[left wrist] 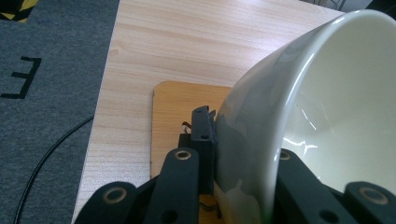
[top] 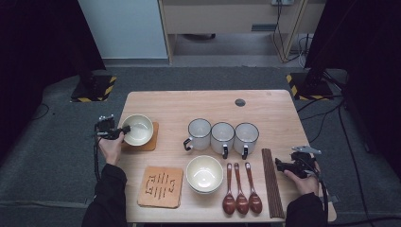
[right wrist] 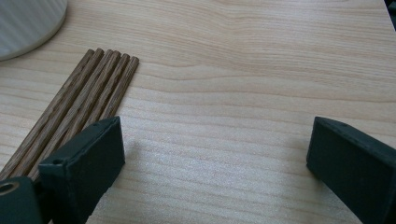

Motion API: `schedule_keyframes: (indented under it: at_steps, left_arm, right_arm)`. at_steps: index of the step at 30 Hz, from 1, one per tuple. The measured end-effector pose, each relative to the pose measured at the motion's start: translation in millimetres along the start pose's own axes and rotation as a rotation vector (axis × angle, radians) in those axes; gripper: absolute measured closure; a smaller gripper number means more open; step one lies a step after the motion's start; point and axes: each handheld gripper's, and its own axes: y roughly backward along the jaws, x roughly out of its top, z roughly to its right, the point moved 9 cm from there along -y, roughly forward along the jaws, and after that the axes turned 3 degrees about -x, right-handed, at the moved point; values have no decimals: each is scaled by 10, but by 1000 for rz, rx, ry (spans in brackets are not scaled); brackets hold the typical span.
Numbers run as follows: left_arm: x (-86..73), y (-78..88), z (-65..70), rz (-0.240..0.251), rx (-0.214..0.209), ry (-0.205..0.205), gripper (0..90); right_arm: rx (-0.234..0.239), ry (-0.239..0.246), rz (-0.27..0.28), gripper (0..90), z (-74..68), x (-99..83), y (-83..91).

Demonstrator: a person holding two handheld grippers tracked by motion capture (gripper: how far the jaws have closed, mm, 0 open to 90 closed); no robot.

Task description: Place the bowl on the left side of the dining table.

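While I watch from the high view, the near edge of the table (top: 283,101) holds what is left to set: 1 bare mat (top: 161,186) with no bowl on it, a stack of bowls (top: 204,174) beside it, 3 spoons (top: 241,189) and a bundle of chopsticks (top: 273,182). My right gripper (top: 283,165) rests by the chopsticks, its jaws wide apart over bare wood with nothing between them. Farther back stand 3 mugs (top: 222,136), untouched as far as I can tell. At the far left my left gripper (top: 124,129) is clamped on the rim of 1 bowl (left wrist: 299,130), 1 jaw outside the wall and 1 inside. That bowl sits tilted over the far mat (left wrist: 187,100); I cannot tell whether it touches it. I judge the work barely begun: 1 bowl nearly placed, the near mat, spoons, chopsticks and mugs still to go.
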Motion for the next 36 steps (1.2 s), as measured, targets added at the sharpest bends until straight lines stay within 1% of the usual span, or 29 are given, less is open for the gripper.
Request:
schedule_keyframes:
  at_steps: [3,4,10,12,15,18,19,20,21,23,24,25,27,28,29,30,36]
  left_arm:
    - [-11,-10,-11,-5,6,0,800]
    - [-15,-8,-28,-5,3,7,799]
    - [-15,-12,-43,-2,-2,17,799]
    - [-9,-21,-46,8,-13,12,796]
    - [-8,-22,-52,9,-20,6,794]
    - [22,-27,-64,55,-27,-13,777]
    - [22,-27,-64,55,-27,-13,758]
    - [26,-39,-68,57,-10,-31,719]
    - [26,-39,-68,57,-10,-31,704]
    - [-2,-59,-106,37,43,-74,720]
    - [-8,-62,-120,39,44,-65,734]
    - [-3,-55,-135,51,26,-37,752]
    - [1,-45,-142,53,23,-31,773]
    - [17,-32,-140,65,26,-21,784]
    - [17,-32,-140,65,26,-21,801]
    - [25,-25,-121,68,16,-17,803]
    - [9,-51,-95,57,23,-30,813]
  right_arm:
    - [0,-1,-1,43,-1,0,0]
    - [0,0,0,43,0,0,0]
    - [0,0,0,43,0,0,0]
    - [0,0,0,44,0,0,0]
    - [0,0,0,44,0,0,0]
    - [0,0,0,44,0,0,0]
    - [0,0,0,44,0,0,0]
    - [0,0,0,44,0,0,0]
    - [0,0,0,44,0,0,0]
    - [0,0,0,44,0,0,0]
    - [0,-1,0,43,0,0,0]
    - [0,0,0,44,0,0,0]
    - [0,1,0,44,0,0,0]
    - [0,0,0,43,0,0,0]
    - [0,0,0,43,0,0,0]
    - [-1,-2,-1,43,-1,0,0]
    - [-1,-1,0,43,0,0,0]
